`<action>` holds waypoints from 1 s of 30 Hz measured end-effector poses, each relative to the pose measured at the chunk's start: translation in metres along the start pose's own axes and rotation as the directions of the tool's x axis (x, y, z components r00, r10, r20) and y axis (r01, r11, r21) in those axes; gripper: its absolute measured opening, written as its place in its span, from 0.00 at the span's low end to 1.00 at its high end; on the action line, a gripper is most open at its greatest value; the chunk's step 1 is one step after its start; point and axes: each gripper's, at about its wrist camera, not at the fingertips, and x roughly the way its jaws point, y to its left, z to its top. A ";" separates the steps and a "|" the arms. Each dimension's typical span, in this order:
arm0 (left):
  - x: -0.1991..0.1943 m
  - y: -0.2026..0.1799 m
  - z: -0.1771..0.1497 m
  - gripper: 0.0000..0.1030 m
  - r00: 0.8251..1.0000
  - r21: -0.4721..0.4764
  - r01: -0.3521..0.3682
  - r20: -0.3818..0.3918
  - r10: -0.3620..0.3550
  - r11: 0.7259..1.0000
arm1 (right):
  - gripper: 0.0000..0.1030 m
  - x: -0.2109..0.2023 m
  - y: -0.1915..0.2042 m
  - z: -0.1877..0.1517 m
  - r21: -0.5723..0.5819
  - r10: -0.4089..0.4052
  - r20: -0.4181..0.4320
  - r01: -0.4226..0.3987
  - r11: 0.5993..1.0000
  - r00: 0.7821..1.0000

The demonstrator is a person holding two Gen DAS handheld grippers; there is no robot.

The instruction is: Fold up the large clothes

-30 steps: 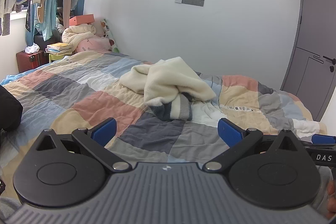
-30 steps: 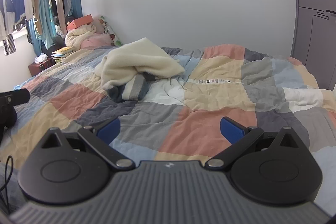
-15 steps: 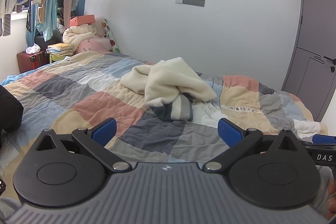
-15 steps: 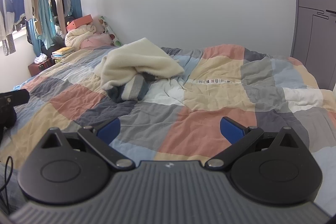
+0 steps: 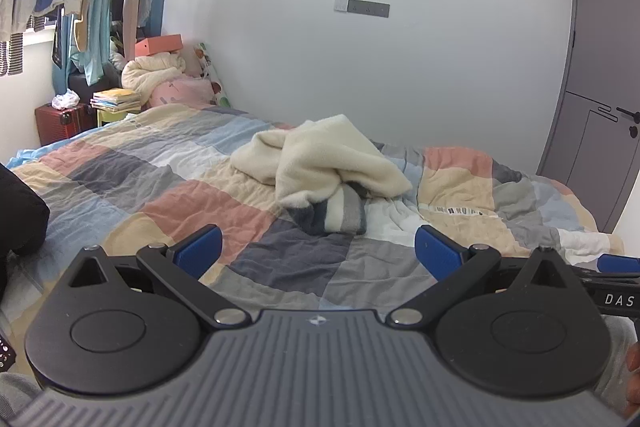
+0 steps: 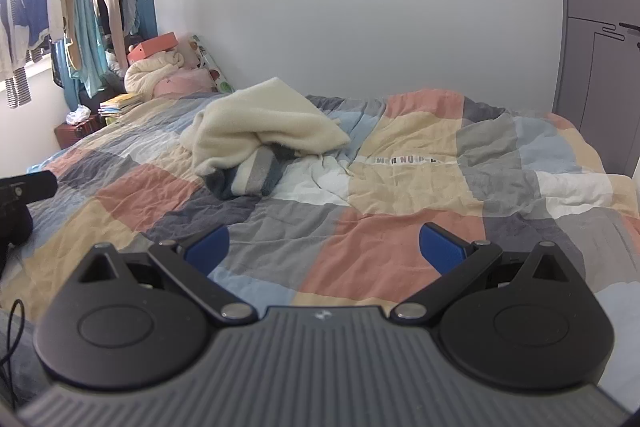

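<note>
Left wrist view: the left gripper (image 5: 318, 251) hangs low over the near part of the bed (image 5: 132, 187), its blue fingers (image 5: 199, 251) spread wide and holding nothing. The task's garment (image 5: 320, 167), a cream fleece piece with a grey, white and navy striped part showing beneath, lies crumpled mid-bed on the checked quilt, well apart from the gripper. It looks thick, soft and limp, bulky rather than heavy, and will likely sag and drag when lifted; the loose cream edge at the heap's front or the striped end seems the best place to pinch. Against the frame a second back, this view is nearly unchanged, the heap sitting only slightly further left.

Right wrist view: the right gripper (image 6: 324, 247) is likewise spread apart and empty above the quilt, with the garment (image 6: 260, 131) ahead and to its left, untouched. Nothing noticeable differs from the earlier frames here; folding has not yet begun
</note>
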 end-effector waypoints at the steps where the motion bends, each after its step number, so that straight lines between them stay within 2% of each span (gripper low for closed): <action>1: -0.003 -0.001 0.000 1.00 1.000 0.001 -0.001 0.002 0.001 1.000 | 1.00 -0.001 0.000 0.000 0.002 0.000 0.002 0.000 1.000 1.000; 9: -0.014 -0.003 0.000 1.00 1.000 -0.012 -0.018 0.005 0.018 1.000 | 1.00 -0.007 -0.001 -0.002 0.011 0.018 0.009 -0.018 1.000 1.000; 18: -0.007 0.000 0.003 1.00 1.000 -0.035 -0.028 0.003 0.028 0.999 | 1.00 0.001 0.003 0.001 0.008 0.035 0.009 -0.035 0.999 0.999; 24: 0.011 0.005 0.012 1.00 0.999 -0.041 -0.029 -0.018 0.029 0.999 | 1.00 0.018 0.004 0.007 0.033 0.045 -0.016 -0.045 0.998 0.999; 30: 0.047 0.014 0.017 1.00 0.998 -0.042 -0.037 -0.059 0.034 0.998 | 1.00 0.044 0.007 0.015 0.050 0.038 -0.036 -0.036 0.998 0.999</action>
